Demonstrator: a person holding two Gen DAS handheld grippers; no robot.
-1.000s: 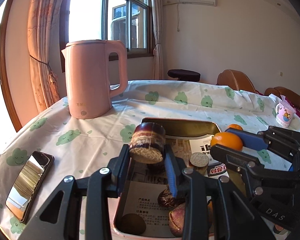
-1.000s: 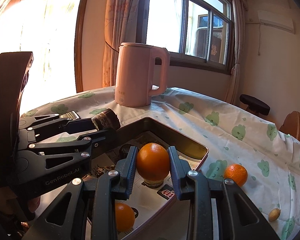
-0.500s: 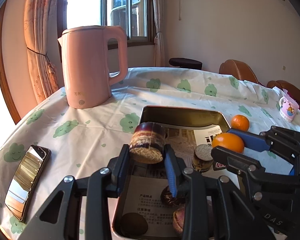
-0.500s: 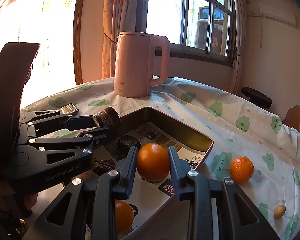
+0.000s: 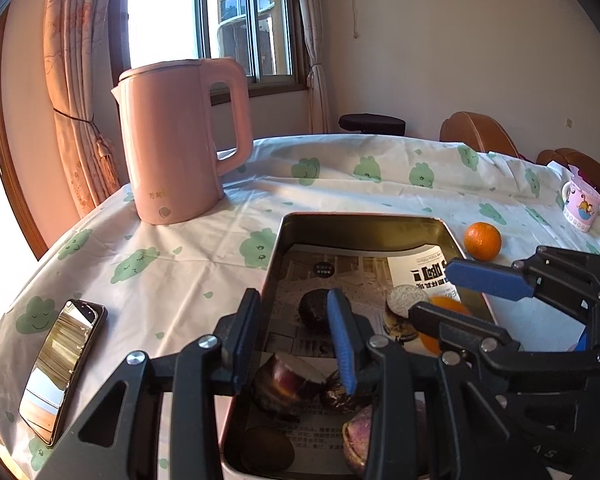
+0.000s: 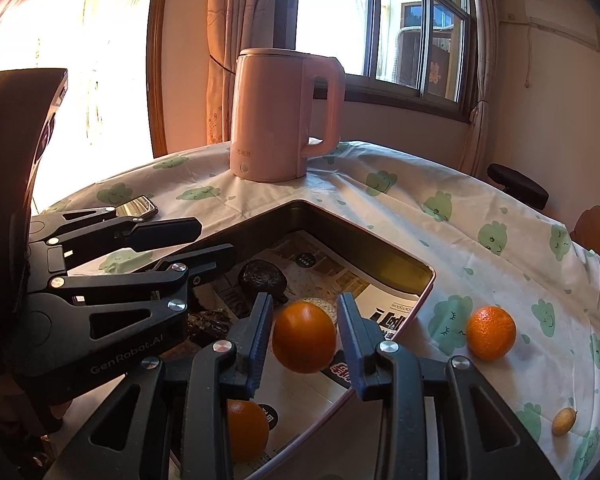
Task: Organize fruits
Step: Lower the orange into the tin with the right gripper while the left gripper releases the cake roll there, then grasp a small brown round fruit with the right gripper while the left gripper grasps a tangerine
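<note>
My left gripper point(image 5: 292, 332) hangs over the near end of the metal tin point(image 5: 360, 218), its jaws opening with nothing between them. Below it, a blurred dark cane piece point(image 5: 288, 380) with a pale cut end lies in the tin. My right gripper point(image 6: 304, 336) is over the tin's right side and its jaws are opening. An orange point(image 6: 304, 338) sits between its pads with a sliver of gap on each side, slipping down. The left gripper point(image 6: 216, 240) shows empty from the right wrist. A second orange point(image 6: 491, 332) rests on the cloth.
The tin also holds a dark round fruit point(image 5: 316, 312), an upright cane piece point(image 5: 402, 312), a purple fruit point(image 5: 358, 436) and another orange point(image 6: 246, 428). A pink kettle point(image 5: 176, 140) stands behind. A phone point(image 5: 60, 364), a mug point(image 5: 582, 208) and a small yellow fruit point(image 6: 564, 420) lie around.
My left gripper has let go of the cane piece, which dropped into the tin. The right jaws have widened off the orange, which sits lower between them.
</note>
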